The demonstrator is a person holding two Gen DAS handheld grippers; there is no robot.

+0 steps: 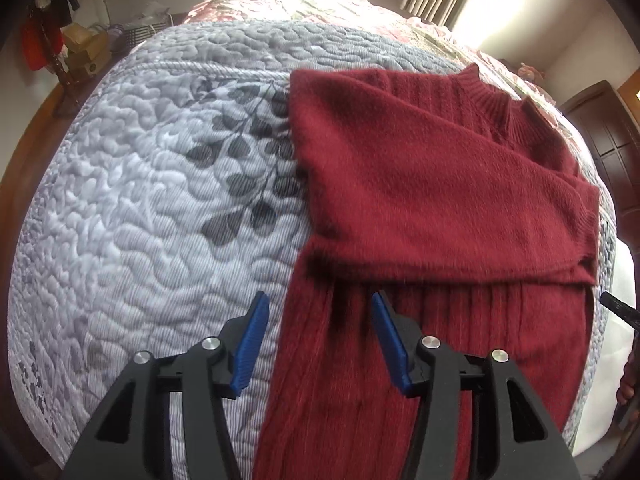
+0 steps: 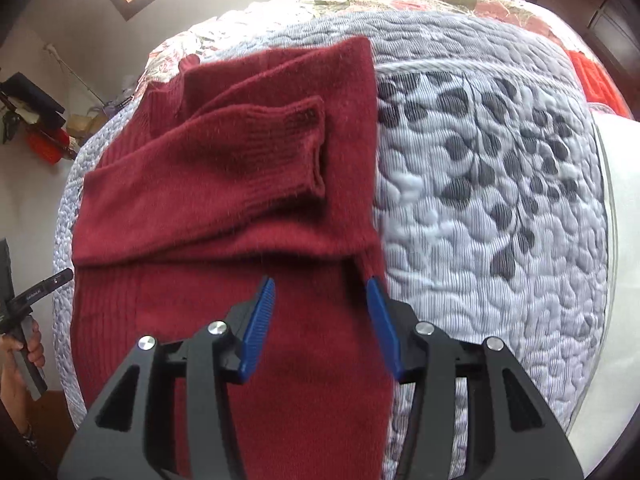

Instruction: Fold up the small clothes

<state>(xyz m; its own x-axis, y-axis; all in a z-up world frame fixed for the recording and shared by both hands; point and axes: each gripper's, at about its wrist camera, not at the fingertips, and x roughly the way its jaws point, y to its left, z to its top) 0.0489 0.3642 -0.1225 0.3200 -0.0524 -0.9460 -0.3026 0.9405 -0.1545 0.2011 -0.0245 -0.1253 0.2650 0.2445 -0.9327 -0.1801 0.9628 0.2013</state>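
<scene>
A dark red knitted sweater [image 1: 432, 184] lies flat on a grey quilted bedspread [image 1: 152, 184], its sleeves folded across the chest and its collar at the far end. In the right wrist view the same sweater [image 2: 224, 184] shows a ribbed cuff [image 2: 288, 148] lying on top. My left gripper [image 1: 318, 304] is open, hovering over the sweater's left lower edge with nothing between its blue fingers. My right gripper [image 2: 322, 286] is open too, above the sweater's right lower edge, holding nothing.
The bedspread [image 2: 500, 184] carries a dark leaf print and spreads wide on both sides of the sweater. A floral quilt [image 1: 320, 0] lies at the far end of the bed. Boxes and clutter [image 1: 80, 48] stand beside the bed. A dark wooden cabinet [image 1: 608, 136] is to the right.
</scene>
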